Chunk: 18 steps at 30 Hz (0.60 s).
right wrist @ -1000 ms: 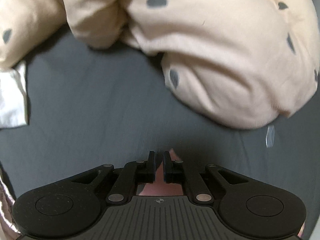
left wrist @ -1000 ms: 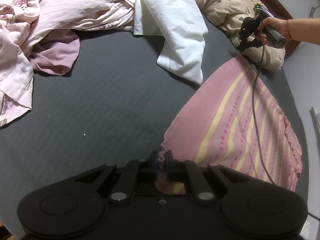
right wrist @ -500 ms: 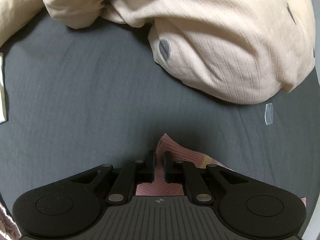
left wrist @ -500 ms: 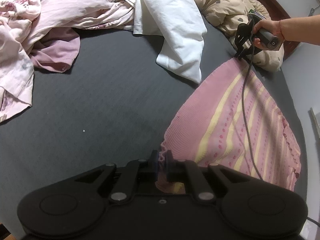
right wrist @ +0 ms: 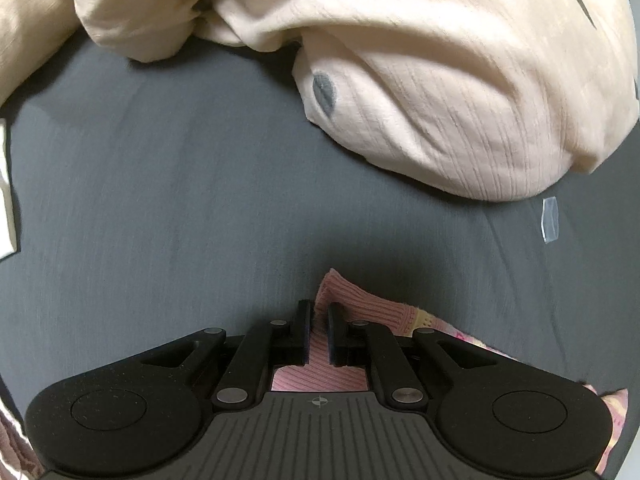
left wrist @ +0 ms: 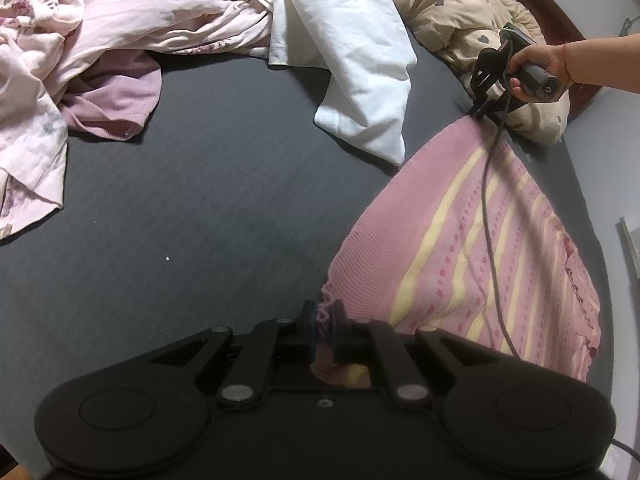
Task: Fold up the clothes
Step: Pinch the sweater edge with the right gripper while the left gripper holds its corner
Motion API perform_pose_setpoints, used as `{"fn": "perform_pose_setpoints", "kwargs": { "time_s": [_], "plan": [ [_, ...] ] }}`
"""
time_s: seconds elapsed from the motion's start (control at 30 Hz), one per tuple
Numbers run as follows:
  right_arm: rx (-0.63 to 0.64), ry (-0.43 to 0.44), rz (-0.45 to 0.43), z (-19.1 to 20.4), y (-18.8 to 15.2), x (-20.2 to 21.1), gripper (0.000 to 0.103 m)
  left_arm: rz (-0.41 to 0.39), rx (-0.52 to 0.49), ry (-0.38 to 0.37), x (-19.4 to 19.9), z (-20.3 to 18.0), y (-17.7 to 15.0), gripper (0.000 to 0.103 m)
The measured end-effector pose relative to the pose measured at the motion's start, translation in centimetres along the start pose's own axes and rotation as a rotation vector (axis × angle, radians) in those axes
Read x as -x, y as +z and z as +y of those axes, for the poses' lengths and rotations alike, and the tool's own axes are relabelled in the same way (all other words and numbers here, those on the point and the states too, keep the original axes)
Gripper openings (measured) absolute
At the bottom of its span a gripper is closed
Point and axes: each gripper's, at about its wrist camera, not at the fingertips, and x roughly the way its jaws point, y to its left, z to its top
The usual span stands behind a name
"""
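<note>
Left wrist view: the left gripper (left wrist: 324,316) has its jaws nearly together, pinching a bunched corner of the pink striped knit garment (left wrist: 480,240). From that corner the garment runs ahead and to the right, spread across the dark grey bed sheet (left wrist: 200,200) up to its far corner. There the right gripper (left wrist: 486,92), held in the person's hand (left wrist: 536,64), points steeply down at the fabric, with its cable (left wrist: 490,220) trailing back over the stripes.

Right wrist view: the right gripper's (right wrist: 316,320) jaws are nearly together with a ribbed pink corner (right wrist: 360,304) of the same garment between them. Ahead of it lies bare sheet, then a beige duvet with grey hearts (right wrist: 440,80). A small clear scrap (right wrist: 550,220) lies on the sheet ahead to the right.

Progress, as a judgement: the garment is held at two corners of one edge and laid out roughly flat, though its right-hand edge looks rumpled. No fold is visible in it yet. This reads as the spreading stage, early in the work on this piece.

Outstanding: ahead and to the left of the left gripper lies an unfolded heap, comprising a floral pink garment (left wrist: 120,12), a mauve ribbed piece (left wrist: 116,100) and a white garment (left wrist: 360,60). No folded stack is visible in either view, so most of the task appears to remain.
</note>
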Motion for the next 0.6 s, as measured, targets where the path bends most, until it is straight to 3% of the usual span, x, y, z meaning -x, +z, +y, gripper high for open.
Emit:
{"fn": "perform_pose_setpoints", "kwargs": {
  "time_s": [0.17, 0.4, 0.43, 0.47, 0.5, 0.53, 0.6],
  "plan": [
    [0.019, -0.003, 0.021, -0.5, -0.9, 1.1, 0.006, 0.001, 0.001, 0.003, -0.1, 0.0, -0.1, 0.007],
    [-0.082, 0.071, 0.052, -2.5, -2.3, 2.6, 0.007, 0.003, 0.003, 0.006, -0.2, 0.0, 0.0, 0.007],
    [-0.093, 0.084, 0.057, -2.7, -2.5, 2.7, 0.026, 0.003, 0.001, 0.005, -0.3, 0.0, 0.0, 0.007],
    [-0.106, 0.090, 0.051, -2.8, -2.7, 3.0, 0.071, 0.003, -0.001, 0.005, -0.3, 0.0, 0.0, 0.007],
    [-0.117, 0.095, 0.046, -2.9, -3.0, 3.3, 0.089, 0.003, -0.002, 0.004, -0.3, 0.0, -0.1, 0.007],
    [-0.122, 0.098, 0.043, -3.0, -3.2, 3.5, 0.095, 0.004, -0.003, 0.004, -0.3, 0.0, -0.1, 0.007],
    [-0.119, 0.080, 0.030, -3.0, -3.7, 4.0, 0.095, 0.005, -0.001, 0.004, -0.4, 0.0, -0.1, 0.007]
  ]
}}
